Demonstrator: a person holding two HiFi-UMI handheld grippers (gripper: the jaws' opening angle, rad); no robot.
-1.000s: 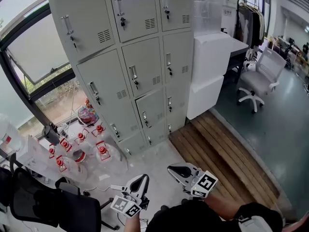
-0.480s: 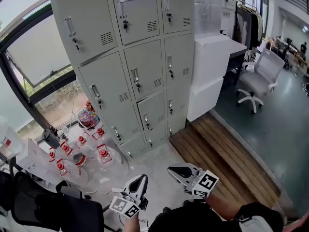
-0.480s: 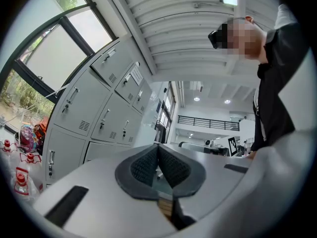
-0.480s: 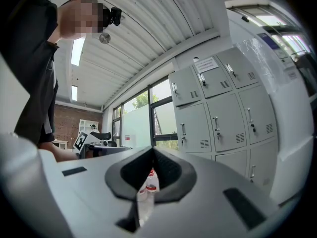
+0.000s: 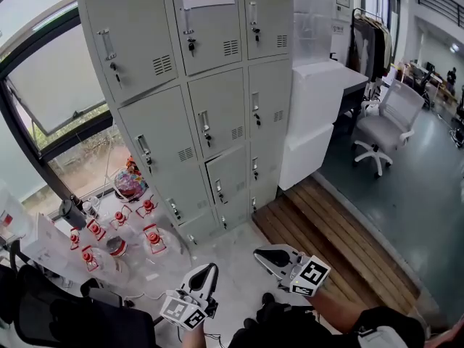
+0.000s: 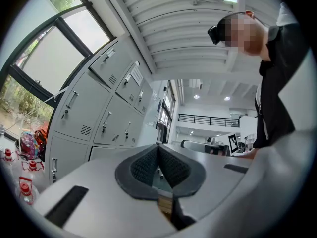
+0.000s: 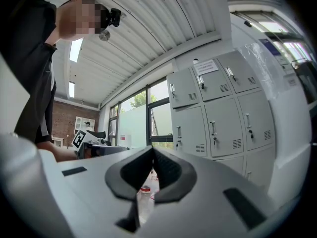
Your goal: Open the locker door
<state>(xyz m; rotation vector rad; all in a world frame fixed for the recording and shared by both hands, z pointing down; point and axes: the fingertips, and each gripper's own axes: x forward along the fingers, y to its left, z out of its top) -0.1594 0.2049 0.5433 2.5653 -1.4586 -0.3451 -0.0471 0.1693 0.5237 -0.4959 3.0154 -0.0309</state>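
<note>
Office bg, grey locker door (image 5: 221, 100), vented, w/ handle

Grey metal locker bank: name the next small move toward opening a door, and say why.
Probably carry the right gripper forward and up toward a vertical silver door handle, parting its jaws on the way. Both it and the left gripper are shut, empty and well short of the grey metal locker bank, whose doors all look closed.
</note>
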